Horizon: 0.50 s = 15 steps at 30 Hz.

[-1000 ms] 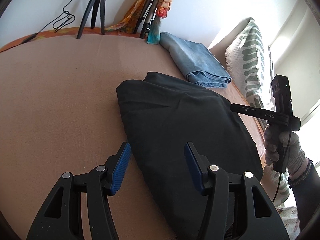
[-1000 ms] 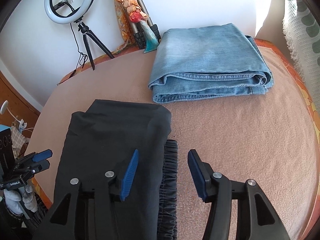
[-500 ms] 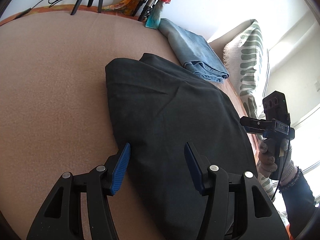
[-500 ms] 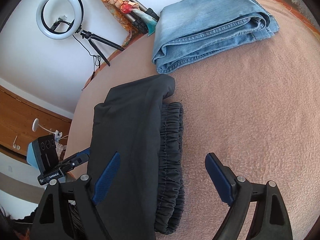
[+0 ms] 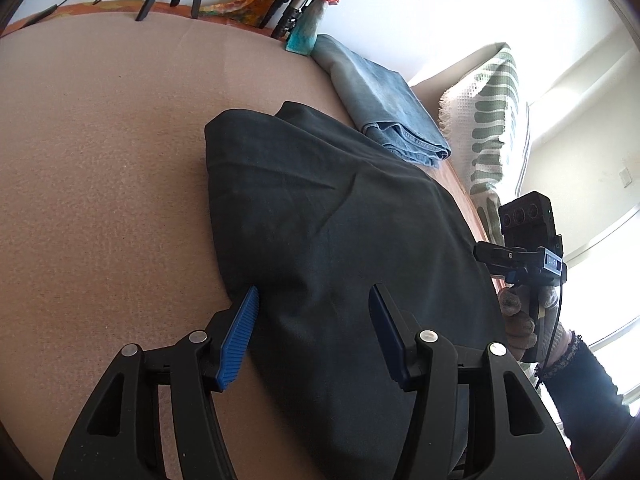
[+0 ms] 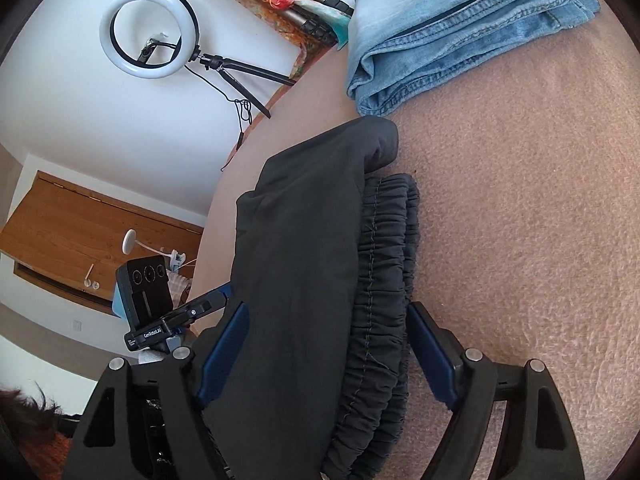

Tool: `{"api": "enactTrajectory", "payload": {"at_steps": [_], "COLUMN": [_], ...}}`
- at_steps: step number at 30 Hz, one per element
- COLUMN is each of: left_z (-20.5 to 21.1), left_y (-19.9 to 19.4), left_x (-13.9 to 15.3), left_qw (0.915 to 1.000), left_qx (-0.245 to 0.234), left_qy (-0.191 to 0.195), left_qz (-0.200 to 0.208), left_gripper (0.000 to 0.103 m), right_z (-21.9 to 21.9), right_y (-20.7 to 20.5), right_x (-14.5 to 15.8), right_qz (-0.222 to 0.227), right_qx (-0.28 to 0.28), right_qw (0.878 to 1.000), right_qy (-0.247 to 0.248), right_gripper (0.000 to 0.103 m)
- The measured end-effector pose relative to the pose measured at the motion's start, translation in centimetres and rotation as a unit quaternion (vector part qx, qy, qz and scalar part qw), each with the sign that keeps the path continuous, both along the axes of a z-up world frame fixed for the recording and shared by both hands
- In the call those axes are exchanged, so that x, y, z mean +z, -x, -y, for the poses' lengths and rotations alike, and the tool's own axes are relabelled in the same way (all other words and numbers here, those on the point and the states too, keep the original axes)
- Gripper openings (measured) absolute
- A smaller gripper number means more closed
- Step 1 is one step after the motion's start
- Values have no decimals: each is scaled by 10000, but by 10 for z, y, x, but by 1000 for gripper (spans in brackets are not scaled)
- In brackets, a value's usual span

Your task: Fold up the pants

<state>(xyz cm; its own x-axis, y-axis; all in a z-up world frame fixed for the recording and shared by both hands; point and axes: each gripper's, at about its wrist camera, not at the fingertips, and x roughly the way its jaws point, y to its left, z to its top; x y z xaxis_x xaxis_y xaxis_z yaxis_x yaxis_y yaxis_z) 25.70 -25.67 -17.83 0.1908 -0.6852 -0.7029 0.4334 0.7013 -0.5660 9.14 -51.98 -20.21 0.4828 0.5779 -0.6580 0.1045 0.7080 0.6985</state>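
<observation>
Black pants folded on the tan blanket

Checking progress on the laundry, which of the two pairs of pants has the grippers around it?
The black pants with the gathered waistband, lying between both open grippers; the folded blue jeans sit apart, near the wall.

The pants are a flat charcoal black, with no print; their gathered waistband is the same dark shade, ribbed by its stitching. Beyond the pants lie folded jeans in faded light blue denim. The cover under the pants is plain dusty pink-beige. Each hand-held gripper is black with blue ribbed pads. Past the jeans hangs a white cloth patterned with green stripes. The ring light is white on black legs.
</observation>
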Motion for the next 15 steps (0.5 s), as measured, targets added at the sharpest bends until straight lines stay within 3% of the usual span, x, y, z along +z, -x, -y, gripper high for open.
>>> {"api": "enactTrajectory", "payload": {"at_steps": [2,7,11,15], "left_z": [-2,-2,2,2], "left_y": [-1,-4,-3,-3], "left_x": [-1,-3,-1,0], "left_qw": [9999,9997,9999,9998], "left_qx": [20,69,24,22], "left_qy": [101,222,168,172], "left_qz": [-44,-103,-20,3], "left_gripper": [55,55,55,36], "right_z": [-5,-7,-13,-22], "right_y": [-4,-11,-13,-13], "right_x": [0,-6,-9,1], "right_qz": [49,18,34,98], "right_qx": [59,-33,-134,-42], "right_qw": [10000,10000,9999,9993], "right_qy": [31,-51,-58,350], "right_gripper": [80,54,41,35]}}
